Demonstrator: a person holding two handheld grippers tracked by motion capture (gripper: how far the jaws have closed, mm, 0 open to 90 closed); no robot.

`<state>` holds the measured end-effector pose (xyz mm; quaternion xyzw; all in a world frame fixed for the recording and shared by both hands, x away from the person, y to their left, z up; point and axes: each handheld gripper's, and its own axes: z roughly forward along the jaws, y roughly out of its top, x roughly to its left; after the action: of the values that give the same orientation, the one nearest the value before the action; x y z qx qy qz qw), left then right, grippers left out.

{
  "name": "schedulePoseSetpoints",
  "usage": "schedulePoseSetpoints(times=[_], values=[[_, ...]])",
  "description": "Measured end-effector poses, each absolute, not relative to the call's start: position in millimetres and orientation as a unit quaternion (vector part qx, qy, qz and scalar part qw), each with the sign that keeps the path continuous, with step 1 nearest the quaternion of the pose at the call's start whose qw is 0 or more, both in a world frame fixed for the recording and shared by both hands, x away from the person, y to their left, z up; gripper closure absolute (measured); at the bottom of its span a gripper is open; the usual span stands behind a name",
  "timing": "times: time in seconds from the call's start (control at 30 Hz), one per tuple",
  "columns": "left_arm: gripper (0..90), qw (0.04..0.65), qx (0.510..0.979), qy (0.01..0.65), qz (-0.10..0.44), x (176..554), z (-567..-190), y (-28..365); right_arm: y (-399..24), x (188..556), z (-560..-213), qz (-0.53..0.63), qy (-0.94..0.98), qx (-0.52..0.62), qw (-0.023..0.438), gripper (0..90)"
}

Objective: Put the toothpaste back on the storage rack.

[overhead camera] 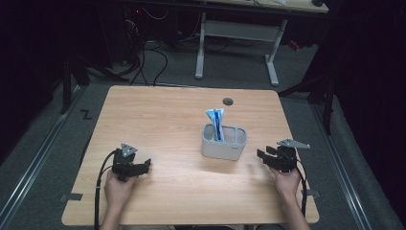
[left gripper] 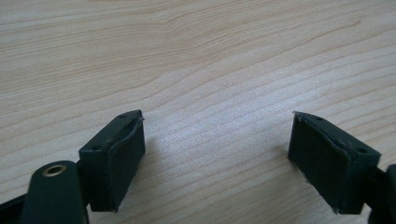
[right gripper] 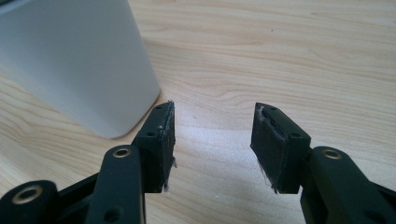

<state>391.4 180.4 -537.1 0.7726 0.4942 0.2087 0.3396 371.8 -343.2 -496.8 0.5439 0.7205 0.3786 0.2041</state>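
- The left gripper (overhead camera: 146,165) rests near the desk's (overhead camera: 158,120) front-left corner, held by the person's left hand (overhead camera: 117,189). Its jaws stand wide apart with bare wood between them.
- The right gripper (overhead camera: 262,157) sits near the front-right part of the desk, just beside the white holder (overhead camera: 223,148). Its jaws are parted and grip nothing.
- The white holder stands upright right of the desk's centre, nearer the right edge.
- A blue-and-white tube (overhead camera: 216,122) stands tilted in the holder's left compartment.
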Motion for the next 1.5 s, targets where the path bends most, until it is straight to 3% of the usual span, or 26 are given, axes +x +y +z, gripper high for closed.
schedulePoseSetpoints(times=[1.5], values=[[18.9, 0.340, 0.772, 0.494, 0.209, 391, -537, 180, -322, 391, -530, 0.318, 0.748, 0.532, 0.238, 42.3]])
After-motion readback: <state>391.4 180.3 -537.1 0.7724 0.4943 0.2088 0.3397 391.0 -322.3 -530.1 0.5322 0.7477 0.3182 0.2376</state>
